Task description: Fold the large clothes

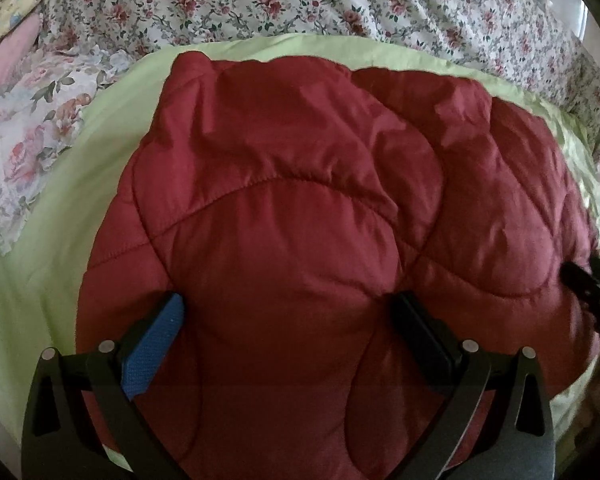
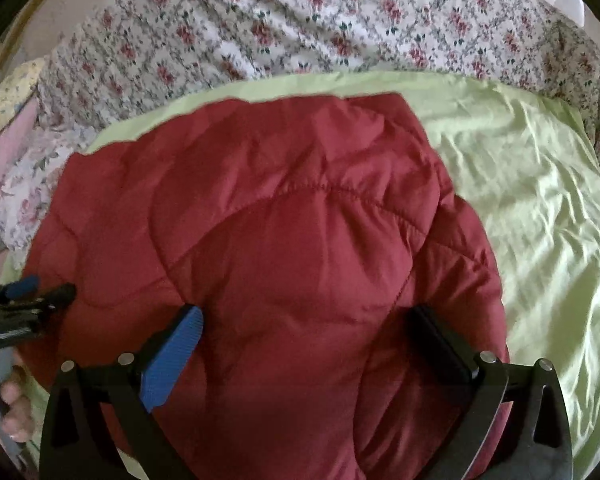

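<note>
A red quilted puffer jacket [image 1: 300,208] lies folded on a light green sheet [image 1: 40,272]; it also shows in the right wrist view [image 2: 292,248]. My left gripper [image 1: 288,312] is open, its fingers wide apart just above the near left part of the jacket, holding nothing. My right gripper [image 2: 306,324] is open over the near right part of the jacket, holding nothing. The right gripper also shows at the right edge of the left wrist view [image 1: 592,280]. The left gripper shows at the left edge of the right wrist view [image 2: 24,300], with the person's hand behind it.
A floral bedspread [image 1: 300,0] covers the back of the bed, also in the right wrist view [image 2: 300,28]. A floral pillow [image 1: 32,128] and a pink cushion [image 1: 8,52] lie at the left. Wrinkled green sheet [image 2: 540,220] stretches to the right of the jacket.
</note>
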